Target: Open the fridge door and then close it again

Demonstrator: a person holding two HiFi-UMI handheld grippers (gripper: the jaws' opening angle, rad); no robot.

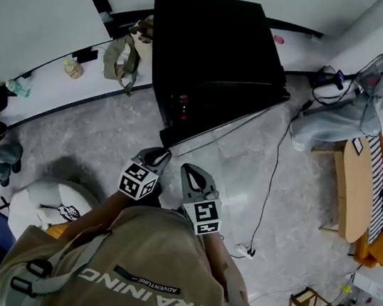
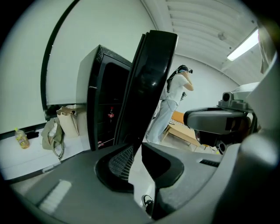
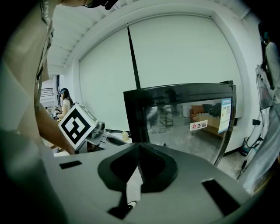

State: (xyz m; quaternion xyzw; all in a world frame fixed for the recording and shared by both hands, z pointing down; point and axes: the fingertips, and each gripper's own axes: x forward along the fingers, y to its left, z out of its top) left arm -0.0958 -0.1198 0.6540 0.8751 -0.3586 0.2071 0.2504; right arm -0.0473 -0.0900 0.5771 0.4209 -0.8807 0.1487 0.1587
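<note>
closed, empty left gripper (image 1: 155,156) at edge of ajar fridge door (image 2: 146,87); right gripper (image 1: 192,177) likewise closed.

Head view steeply down, gripper views level and close, all sharing fridge (image 1: 215,51)

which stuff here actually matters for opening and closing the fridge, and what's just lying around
For the job: fridge; fridge door, ajar; left tongs at its edge; right tongs, shut and empty.

Lying about: bags and bottle by the wall; grey clothes; power strip on the floor.
</note>
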